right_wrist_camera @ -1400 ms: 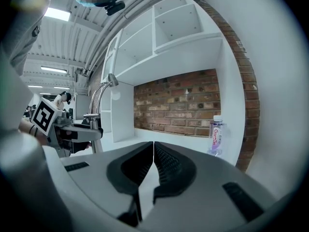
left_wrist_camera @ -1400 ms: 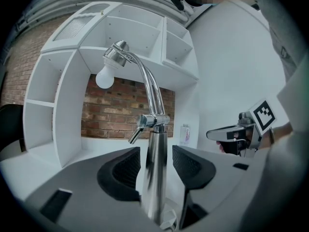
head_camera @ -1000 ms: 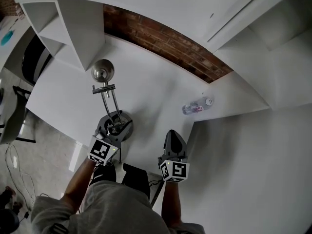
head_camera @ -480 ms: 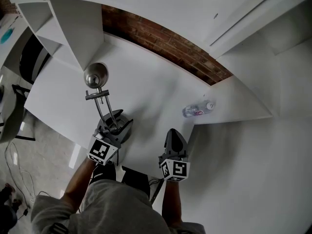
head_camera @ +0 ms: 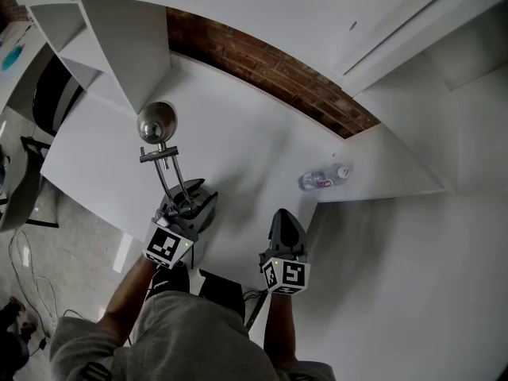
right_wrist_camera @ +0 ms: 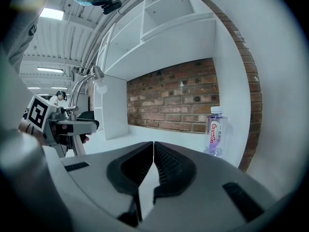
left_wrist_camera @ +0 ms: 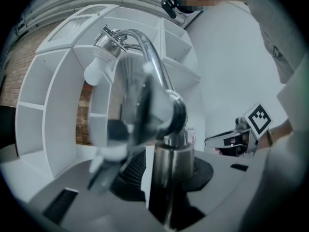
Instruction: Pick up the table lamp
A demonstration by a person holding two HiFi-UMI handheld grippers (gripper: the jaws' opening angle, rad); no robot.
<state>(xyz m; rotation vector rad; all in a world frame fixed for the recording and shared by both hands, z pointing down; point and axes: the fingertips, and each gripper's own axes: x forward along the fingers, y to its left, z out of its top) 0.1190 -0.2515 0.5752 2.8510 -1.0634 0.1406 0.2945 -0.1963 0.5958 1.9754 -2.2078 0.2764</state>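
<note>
The left tool (head_camera: pixel 186 206), jaws closing but unclamped, straddles the upright table lamp (head_camera: pixel 171 177), head arching toward shelves (head_camera: pixel 119 42); right tool (head_camera: pixel 284 219) closed.

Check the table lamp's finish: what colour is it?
Shiny silver metal: the table lamp is chrome-like on both stem and head. It shows best in the left gripper view.

I count one table lamp (head_camera: pixel 156 124) at left of centre and one plastic bottle (head_camera: pixel 321 178) right of centre, both on one white table (head_camera: pixel 246 153). Behind them, across the upper frame, I record one brick wall (head_camera: pixel 270 70) and one white shelf unit (head_camera: pixel 119 30). Grippers in my hands, low in the frame: two, the left gripper (head_camera: pixel 184 205) with jaws just closing either side of the lamp's stem, the right gripper (head_camera: pixel 284 217) with jaws together.
</note>
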